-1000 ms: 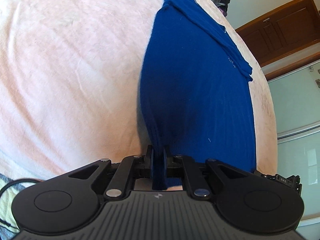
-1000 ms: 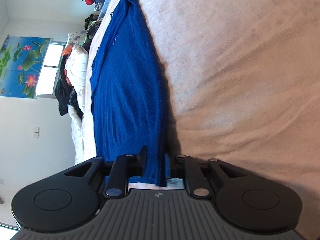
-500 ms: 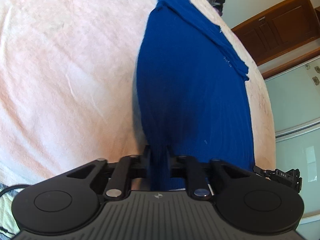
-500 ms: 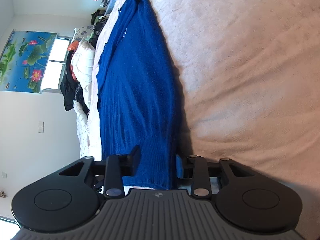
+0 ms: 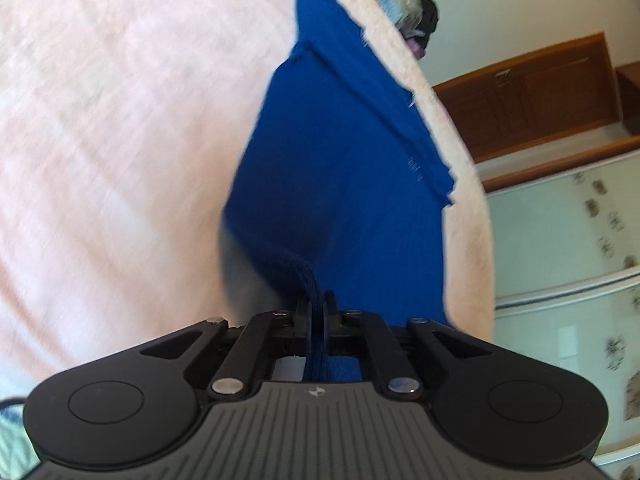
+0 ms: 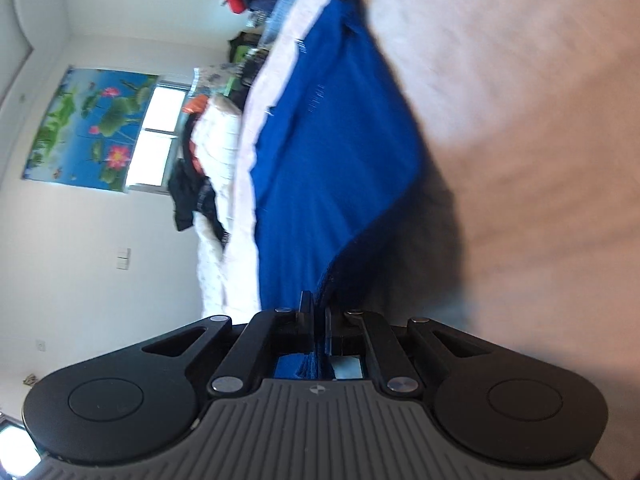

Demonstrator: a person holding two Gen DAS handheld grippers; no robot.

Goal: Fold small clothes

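Note:
A dark blue knitted garment (image 5: 340, 168) lies stretched out on a pale pink blanket (image 5: 100, 140). My left gripper (image 5: 318, 308) is shut on a bunched edge of it, and the near cloth rises off the blanket toward the jaws. In the right wrist view the same blue garment (image 6: 332, 152) runs away from me, and my right gripper (image 6: 318, 312) is shut on its near edge, the cloth pinched between the pads and lifted, with a dark shadow beneath it on the blanket (image 6: 520, 120).
A brown wooden cabinet (image 5: 540, 92) and pale patterned wardrobe doors (image 5: 568, 260) stand beyond the bed's right edge. Piled clothes (image 6: 208, 168) and a white quilt lie along the far side, under a window and a lotus poster (image 6: 92, 124).
The right jaws, which stood apart around the hem, have closed onto it. Both grippers have lifted, raising the near edge of the garment off the blanket. The left grip stayed shut.

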